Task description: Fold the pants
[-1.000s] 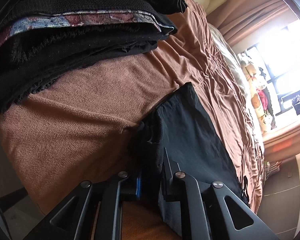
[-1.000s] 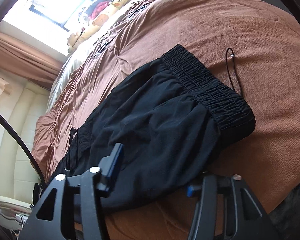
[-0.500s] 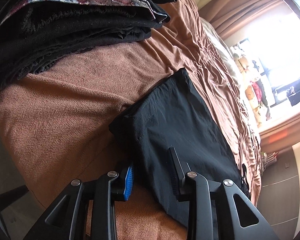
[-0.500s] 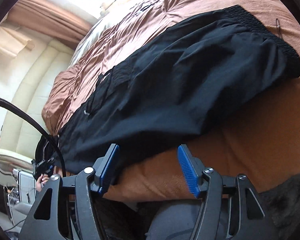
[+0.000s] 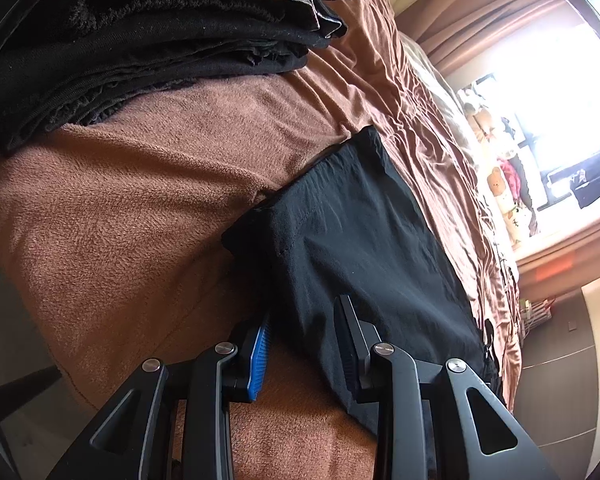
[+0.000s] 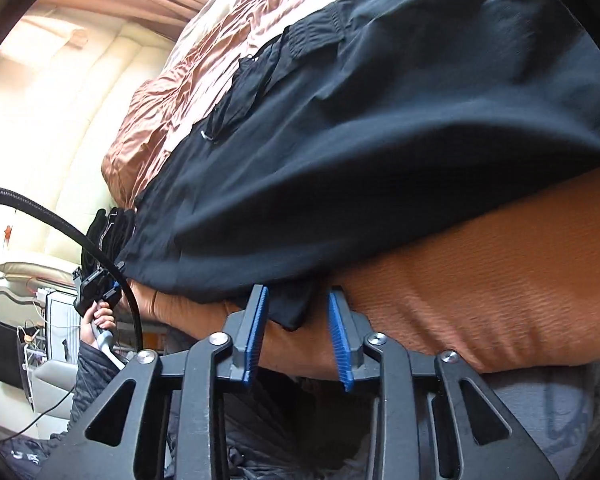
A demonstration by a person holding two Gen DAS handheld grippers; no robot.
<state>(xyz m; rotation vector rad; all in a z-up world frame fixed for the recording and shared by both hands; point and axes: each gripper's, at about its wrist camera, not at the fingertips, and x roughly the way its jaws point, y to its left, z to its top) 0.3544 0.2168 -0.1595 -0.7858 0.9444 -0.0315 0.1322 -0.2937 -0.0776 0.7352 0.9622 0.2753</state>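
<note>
Black pants (image 5: 364, 240) spread flat along the near edge of a brown blanket (image 5: 140, 220), folded lengthwise it seems, thin smooth cloth with a ribbed waistband and drawstring, a stack of folded dark clothes (image 5: 148, 40) lying at the far left. Left gripper (image 5: 304, 344) set narrow at the near hem with cloth between its jaws but pads not pressing, probably lined up for a pinch. Right gripper (image 6: 296, 334) closing on a hanging corner of the pants at the bed's near edge, pads not yet touching, likely to lift that end over for the next fold.
</note>
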